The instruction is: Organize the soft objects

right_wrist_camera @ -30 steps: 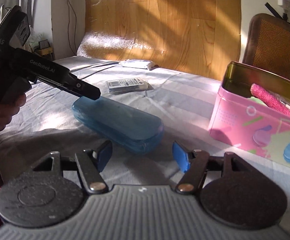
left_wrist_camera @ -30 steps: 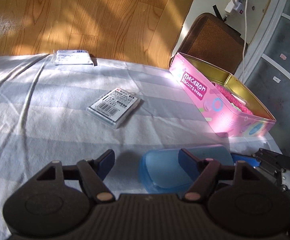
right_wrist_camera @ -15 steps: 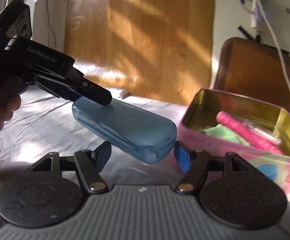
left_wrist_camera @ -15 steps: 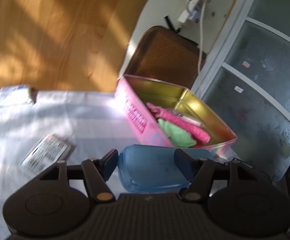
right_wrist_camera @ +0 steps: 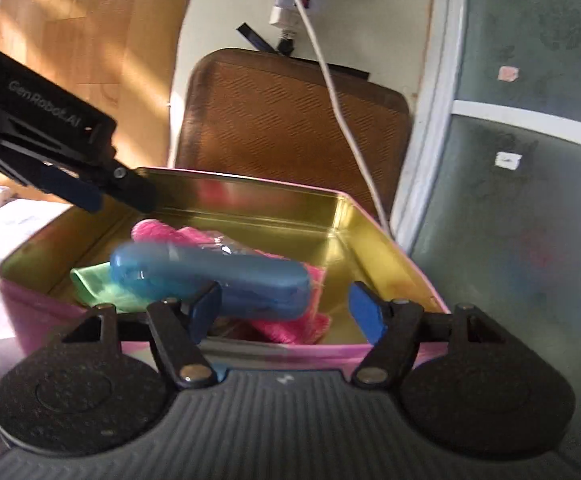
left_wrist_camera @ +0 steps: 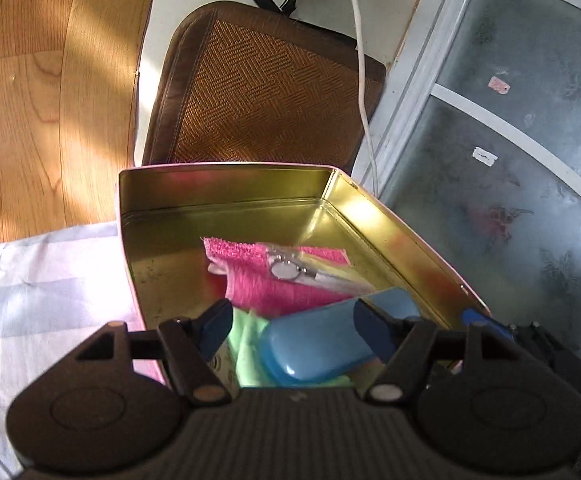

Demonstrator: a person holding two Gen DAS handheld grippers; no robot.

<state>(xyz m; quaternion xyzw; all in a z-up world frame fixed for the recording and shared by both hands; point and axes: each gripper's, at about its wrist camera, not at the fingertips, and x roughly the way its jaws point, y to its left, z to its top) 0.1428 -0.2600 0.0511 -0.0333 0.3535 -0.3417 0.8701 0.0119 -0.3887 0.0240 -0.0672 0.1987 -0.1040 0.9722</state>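
Both tongs are standing with their blue-tipped fingers apart, clamping nothing: the left tongs (left_wrist_camera: 290, 326) are hovering over the near end of the pink tin (left_wrist_camera: 226, 184), and the right tongs (right_wrist_camera: 284, 306) are hanging just before the tin's near wall. Seen from the right wrist view, the left tongs (right_wrist_camera: 86, 196) are reaching in over the tin's left rim, clear of everything inside.

Behind the tin, a brown woven cushion (left_wrist_camera: 262, 92) is leaning against the wall, with a white cable (left_wrist_camera: 360, 80) trailing down across its right edge. Left of the tin, striped bedding (left_wrist_camera: 46, 280) is lying in bright sun.

Inside the tin, whose inner walls are shining gold, a blue case (right_wrist_camera: 214, 280) is lying slantwise on top of the other contents. It is a long, rounded, translucent capsule, glossy, with a seam running along its side; motion blur is softening its outline. Under it, a pink towel (left_wrist_camera: 250, 276) with a nubbly weave is spreading across the tin's floor, and a pale green cloth (right_wrist_camera: 98, 284) is bunching at the tin's near left corner. On the pink towel, a small clear packet (left_wrist_camera: 294, 270) is resting.
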